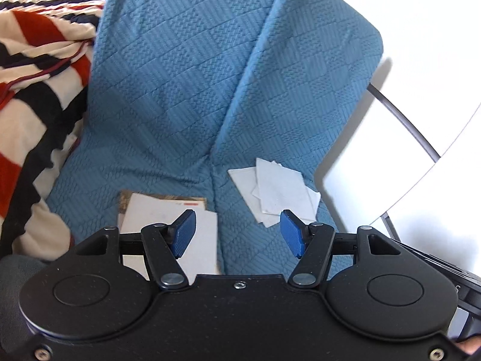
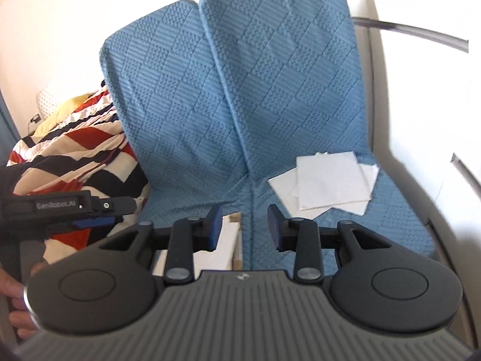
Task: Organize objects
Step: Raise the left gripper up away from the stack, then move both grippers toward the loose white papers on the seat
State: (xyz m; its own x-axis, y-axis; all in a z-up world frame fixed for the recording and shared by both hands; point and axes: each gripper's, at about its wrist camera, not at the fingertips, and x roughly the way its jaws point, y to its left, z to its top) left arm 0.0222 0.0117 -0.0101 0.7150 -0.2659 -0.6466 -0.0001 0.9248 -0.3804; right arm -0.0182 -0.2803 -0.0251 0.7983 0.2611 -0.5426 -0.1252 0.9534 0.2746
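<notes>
Both tools held above the blue quilted sofa (image 2: pixel 270 105), left gripper (image 1: pixel 237 231) with blue pads apart and empty, right gripper (image 2: pixel 245 225) likewise parted on nothing. Loose white paper sheets (image 2: pixel 327 180) spread overlapping on the right seat cushion; a stack of white cards (image 1: pixel 168 210) flat on the left cushion, beside the seam. Striped blanket (image 1: pixel 36 75) heaped at far left.

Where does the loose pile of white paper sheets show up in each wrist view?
Left wrist: the white paper sheets lie right of centre on the blue seat cushion, just above the right finger.
Right wrist: the sheets lie right of centre, above the right finger.
Shared landmark: the seam between the two blue back cushions.
</notes>
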